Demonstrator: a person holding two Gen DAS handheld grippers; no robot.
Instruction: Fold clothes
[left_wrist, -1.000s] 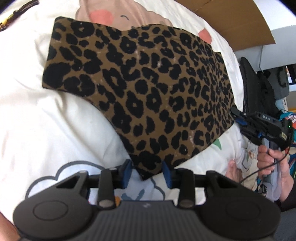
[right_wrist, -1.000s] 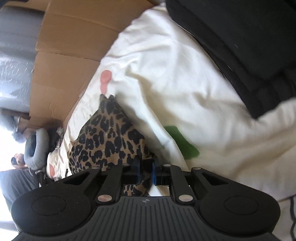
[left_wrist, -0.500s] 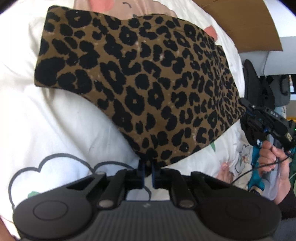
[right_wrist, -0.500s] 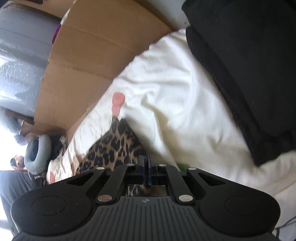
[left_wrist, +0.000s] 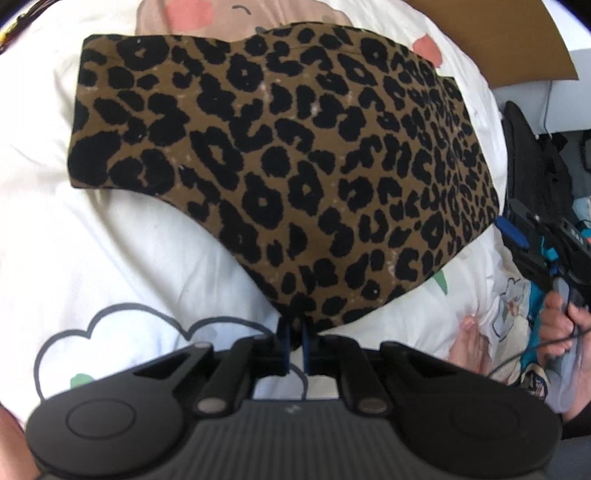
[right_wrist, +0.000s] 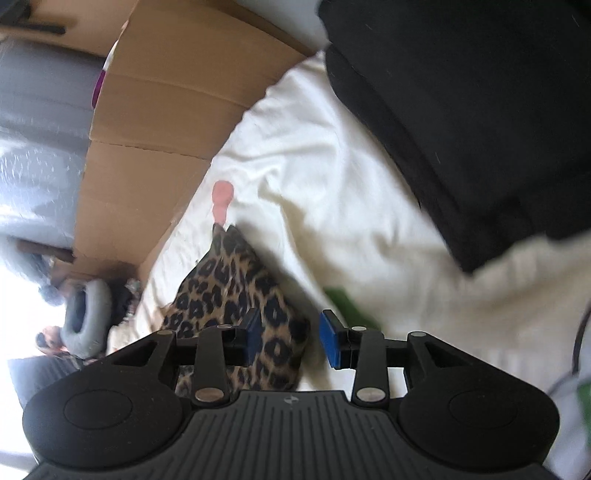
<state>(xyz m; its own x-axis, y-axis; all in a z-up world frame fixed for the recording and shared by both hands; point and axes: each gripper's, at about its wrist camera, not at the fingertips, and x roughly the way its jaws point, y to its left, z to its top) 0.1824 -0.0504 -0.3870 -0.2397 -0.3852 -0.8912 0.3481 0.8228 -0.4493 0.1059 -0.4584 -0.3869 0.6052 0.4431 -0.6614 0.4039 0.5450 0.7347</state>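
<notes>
Pinching the lowest corner of the leopard-print garment (left_wrist: 288, 177), the left gripper (left_wrist: 294, 341) has its blue pads nearly together with cloth clenched between them, at lower centre of the left wrist view. The garment lies spread flat on a white printed bedsheet (left_wrist: 110, 258), filling the middle of that frame. Its upper edge runs along the top, its left edge is straight and near vertical, and its lower edge curves from the left down to the pinched corner, then rises toward the right. Bare sheet lies open at left and lower left of the frame. A cardboard box (left_wrist: 517, 40) borders the sheet at upper right. At the right edge, the right gripper (left_wrist: 517, 236) sits just off the garment's right corner, with the person's hand (left_wrist: 561, 332) on its handle.

In the right wrist view, the right gripper (right_wrist: 291, 338) is released, jaws wide apart. The garment (right_wrist: 236, 291) lies in the lower centre, its corner between the jaws beside the left pad; whether it touches that pad cannot be told. White sheet (right_wrist: 332, 192) extends open toward the centre and right, bounded by the cardboard box (right_wrist: 166, 122) at upper left and black fabric (right_wrist: 480, 110) at upper right.
</notes>
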